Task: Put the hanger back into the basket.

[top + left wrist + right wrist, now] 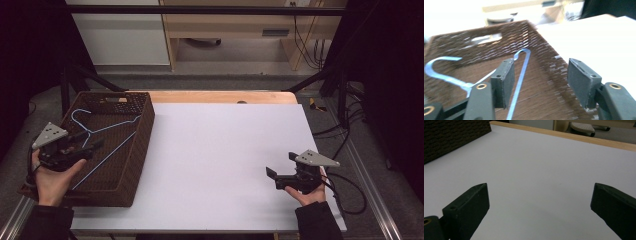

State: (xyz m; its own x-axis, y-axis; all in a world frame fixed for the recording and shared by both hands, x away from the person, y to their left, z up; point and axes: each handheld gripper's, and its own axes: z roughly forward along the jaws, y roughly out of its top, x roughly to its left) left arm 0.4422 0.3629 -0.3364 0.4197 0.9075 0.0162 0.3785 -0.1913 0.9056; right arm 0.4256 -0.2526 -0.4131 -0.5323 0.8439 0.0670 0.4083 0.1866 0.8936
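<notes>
Hanger (pixel 102 140), blue wire, lies flat inside the brown basket (pixel 142 125) at nine o'clock on the table (pixel 225 150). Left gripper (pixel 95 141) hovers over it, jaws parted, gripping nothing. Right gripper (pixel 281 167), at four o'clock, has wide, empty jaws.

Beyond the far side of the table from the tongs, a grey floor (pixel 235 60) runs to a white cabinet (pixel 120 35) standing ahead of the left tongs, with pale wooden furniture (pixel 240 25) beside it. A black frame bar (pixel 200 10) crosses high overhead. Black cables (pixel 305 45) hang by the wooden leg, farther than the right tongs reach. To the outer side of the right tongs, more cables (pixel 350 120) trail over the dark floor. The room edges lie in deep shadow.
</notes>
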